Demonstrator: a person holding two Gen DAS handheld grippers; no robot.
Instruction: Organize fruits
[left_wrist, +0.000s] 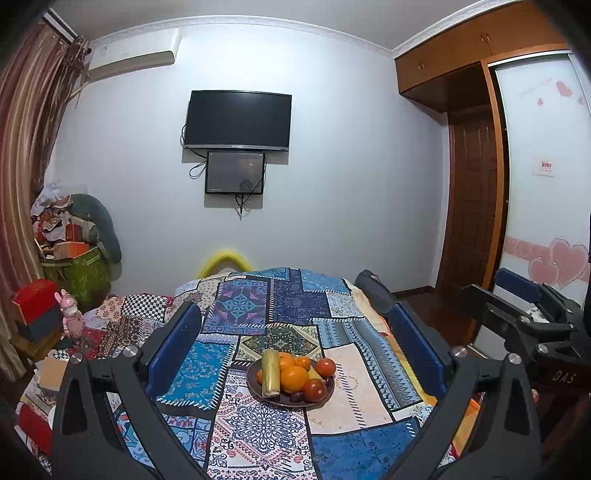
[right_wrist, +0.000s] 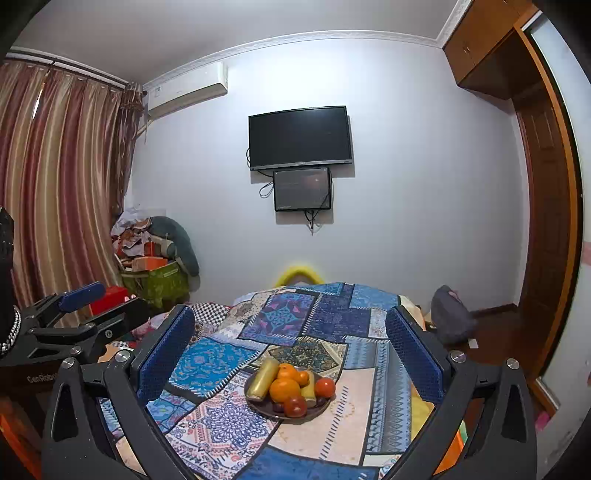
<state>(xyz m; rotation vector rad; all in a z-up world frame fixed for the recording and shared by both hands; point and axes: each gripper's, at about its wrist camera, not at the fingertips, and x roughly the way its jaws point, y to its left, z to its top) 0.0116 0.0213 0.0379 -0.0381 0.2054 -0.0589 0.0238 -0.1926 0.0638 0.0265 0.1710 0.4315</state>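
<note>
Left wrist: left tongs (left_wrist: 295, 354) wide open and empty, above the plate (left_wrist: 325, 400) of fruit on the patchwork cloth (left_wrist: 354, 391). Right wrist: right tongs (right_wrist: 290, 352) equally spread, empty; better approach one orange (right_wrist: 284, 389) slowly from above.

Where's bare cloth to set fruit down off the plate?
Free: tablecloth right of the plate, up to the left gripper's right finger, and the strip in front. Crowded: the plate itself, piled with oranges and tomatoes.
</note>
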